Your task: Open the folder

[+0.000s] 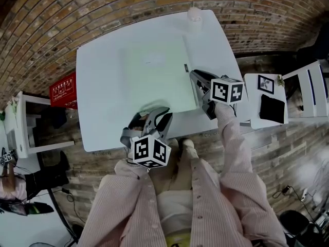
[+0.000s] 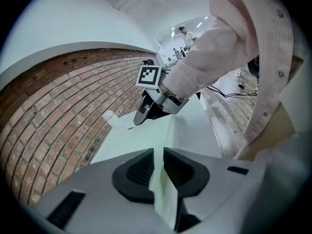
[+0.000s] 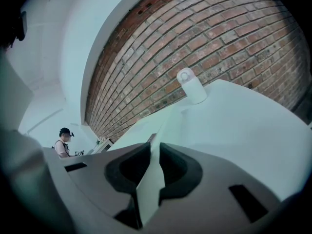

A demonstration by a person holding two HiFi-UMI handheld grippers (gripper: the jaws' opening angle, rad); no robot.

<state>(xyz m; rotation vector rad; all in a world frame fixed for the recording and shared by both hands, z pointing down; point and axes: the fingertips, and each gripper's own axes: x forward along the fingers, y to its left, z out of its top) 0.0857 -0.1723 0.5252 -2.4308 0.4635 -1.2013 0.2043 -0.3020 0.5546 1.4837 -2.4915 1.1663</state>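
Note:
A pale green folder lies flat on the white table. My left gripper is at the folder's near edge, and in the left gripper view its black pads are shut on a thin sheet of the folder. My right gripper is at the folder's right edge. In the right gripper view its jaws are shut on the folder's edge. The right gripper also shows across the folder in the left gripper view.
A small white cylinder stands at the table's far edge, beyond the folder. A red box and white shelving sit left of the table. A white side table with a black tablet is at the right. A brick wall lies behind.

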